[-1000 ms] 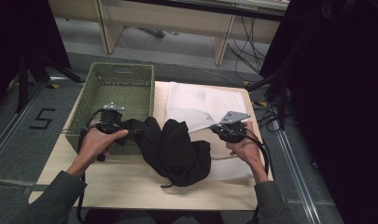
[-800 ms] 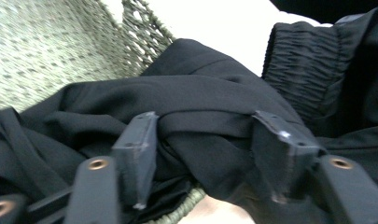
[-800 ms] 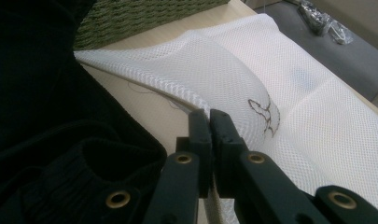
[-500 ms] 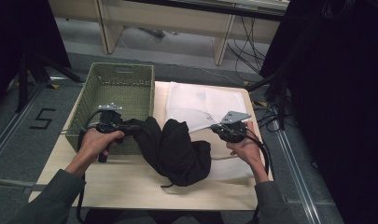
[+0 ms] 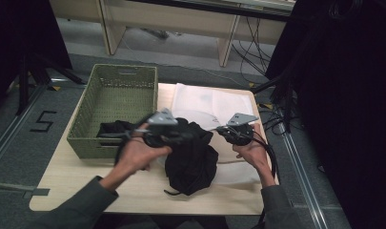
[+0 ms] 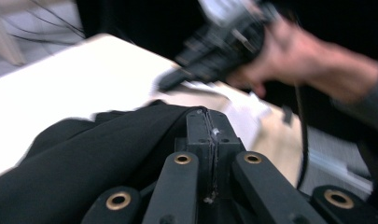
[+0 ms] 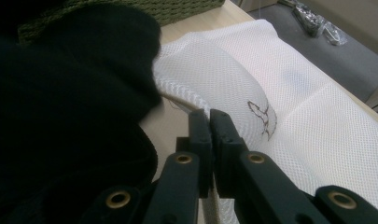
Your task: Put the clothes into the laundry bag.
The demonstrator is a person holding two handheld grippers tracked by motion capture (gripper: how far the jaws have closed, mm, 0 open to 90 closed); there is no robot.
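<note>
Since the earlier frame, your left gripper (image 5: 181, 135) has travelled from the basket (image 5: 115, 81) to the table centre, jaws clenched on the black garment (image 5: 190, 160). Your right gripper (image 5: 224, 130) pinches the rim of the white mesh bag (image 5: 205, 100). Step in hand: bagging. Next, hold the mouth wide and feed the cloth in. Count: two garments (one lies in the basket), one bag, one basket.

Grey floor (image 5: 19, 138) marked "5"; pale wooden desk (image 5: 181, 21) behind; dark curtains (image 5: 343, 95).
</note>
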